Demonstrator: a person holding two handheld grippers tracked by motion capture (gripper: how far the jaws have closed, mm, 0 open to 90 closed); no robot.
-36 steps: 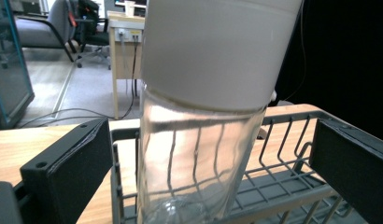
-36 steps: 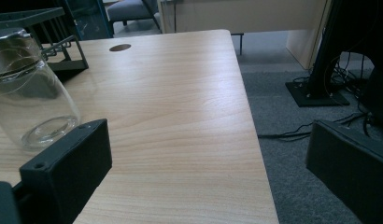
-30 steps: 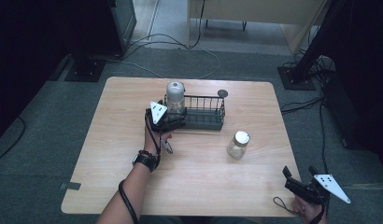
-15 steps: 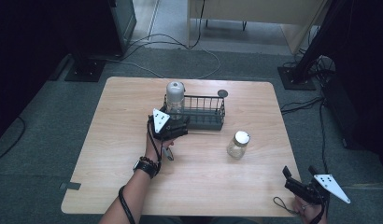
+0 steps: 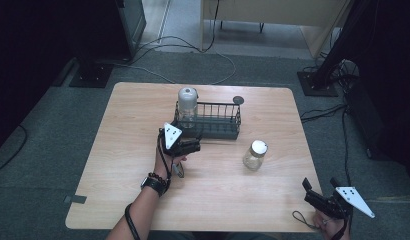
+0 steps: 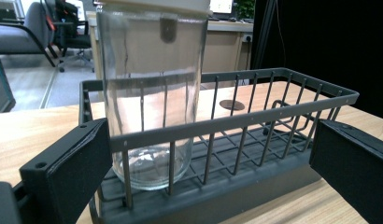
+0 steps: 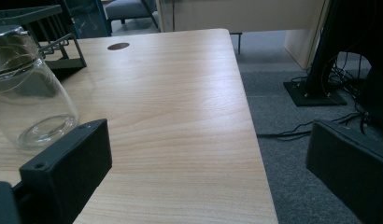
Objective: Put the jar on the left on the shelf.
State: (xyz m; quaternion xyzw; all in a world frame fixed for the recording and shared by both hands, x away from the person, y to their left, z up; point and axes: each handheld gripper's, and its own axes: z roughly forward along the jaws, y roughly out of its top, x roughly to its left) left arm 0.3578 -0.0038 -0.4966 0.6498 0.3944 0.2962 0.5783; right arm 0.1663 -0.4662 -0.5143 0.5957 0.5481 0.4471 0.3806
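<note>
A dark wire basket [image 5: 215, 121] stands at the table's far middle, with a clear glass jar [image 5: 187, 101] upright in its left end. A second glass jar [image 5: 255, 154] with a pale lid stands on the table to the right of the basket. My left gripper [image 5: 194, 145] hovers just in front of the basket, open and holding nothing. In the left gripper view its jaws stand wide apart, facing the basket [image 6: 255, 116] and the jar [image 6: 152, 88]. My right gripper [image 5: 318, 188] is open at the near right corner, with the loose jar [image 7: 28, 100] ahead on its left.
A small dark round spot [image 5: 238, 100] marks the table behind the basket. The table's right edge [image 7: 255, 140] drops to grey carpet with cables and black stand bases. Bare wood table [image 5: 113, 150] lies at the left and near side.
My left gripper has drawn back from the basket's left end toward the person, still open. The jar stays in the basket. The right gripper has not moved.
</note>
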